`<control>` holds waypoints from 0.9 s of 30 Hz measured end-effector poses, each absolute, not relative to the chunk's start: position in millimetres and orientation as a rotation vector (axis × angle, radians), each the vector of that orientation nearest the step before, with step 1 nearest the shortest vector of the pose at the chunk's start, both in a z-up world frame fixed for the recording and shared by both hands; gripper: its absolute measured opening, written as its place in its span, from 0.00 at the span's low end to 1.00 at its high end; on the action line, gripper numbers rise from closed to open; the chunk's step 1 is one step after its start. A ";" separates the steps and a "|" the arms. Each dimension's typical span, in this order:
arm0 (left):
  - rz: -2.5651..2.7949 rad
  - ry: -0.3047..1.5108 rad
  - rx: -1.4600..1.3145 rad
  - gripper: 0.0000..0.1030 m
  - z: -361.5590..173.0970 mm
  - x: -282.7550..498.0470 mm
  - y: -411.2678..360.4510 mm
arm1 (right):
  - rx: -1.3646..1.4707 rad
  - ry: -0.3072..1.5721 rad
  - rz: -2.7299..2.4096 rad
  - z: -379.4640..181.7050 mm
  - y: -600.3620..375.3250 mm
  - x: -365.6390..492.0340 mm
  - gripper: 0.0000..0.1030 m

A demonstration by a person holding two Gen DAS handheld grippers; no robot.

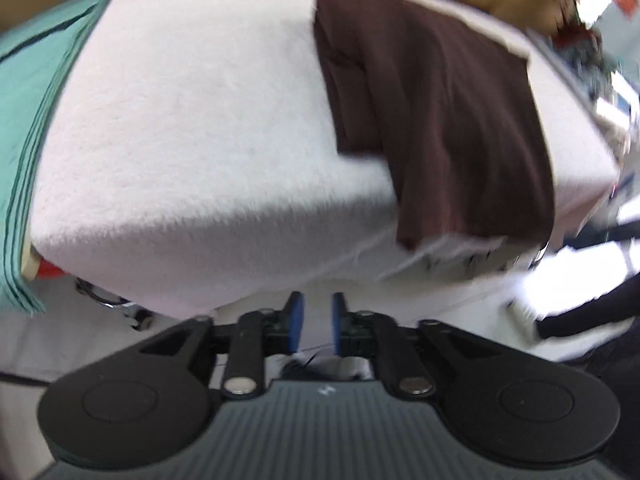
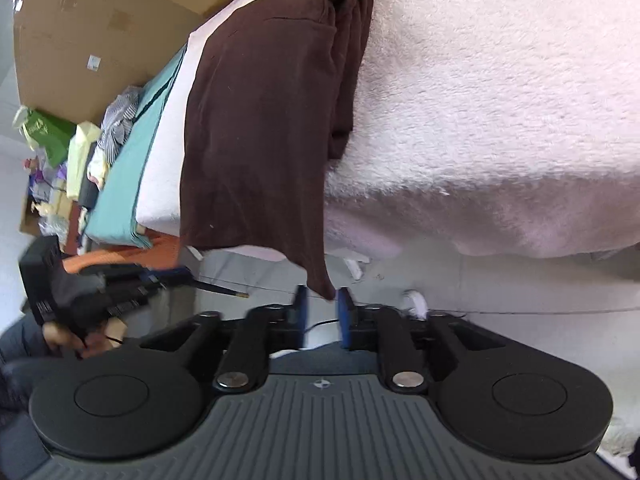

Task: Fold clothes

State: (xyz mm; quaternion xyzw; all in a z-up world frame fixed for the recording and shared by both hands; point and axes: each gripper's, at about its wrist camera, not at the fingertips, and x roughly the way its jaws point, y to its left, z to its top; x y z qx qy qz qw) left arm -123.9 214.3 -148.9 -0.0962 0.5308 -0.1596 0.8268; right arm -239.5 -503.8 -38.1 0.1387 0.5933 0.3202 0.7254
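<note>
Both jaws stand apart with a narrow gap between blue pads; my left gripper (image 1: 316, 322) holds nothing and sits below the table edge; my right gripper (image 2: 323, 312) is also parted, and the lowest corner of the brown garment (image 2: 264, 128) hangs down between its fingertips, contact not clear. Garment: dark brown knit, matte, folded into a long rectangle with layered edges on one side; it lies on the table and its lower part drapes over the front edge. Surface: table under a white fleece cover (image 1: 192, 140), fluffy nap, rounded at the corner. Teal cloth (image 1: 28, 92) with dark stripes hangs over the far side of the table; orange fabric (image 2: 132, 254) shows beneath it in the right view. Room: cardboard box (image 2: 80, 32) behind the table; a heap of mixed clothes and bags (image 2: 72, 152) beside it; pale floor. My left hand (image 2: 76, 336) grips the other tool, seen in the right view; left view is motion-blurred.
</note>
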 end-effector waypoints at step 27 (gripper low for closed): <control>-0.291 1.058 -0.845 0.71 -185.9 -97.3 227.1 | 0.253 1.354 0.664 -43.7 -501.7 -224.4 0.02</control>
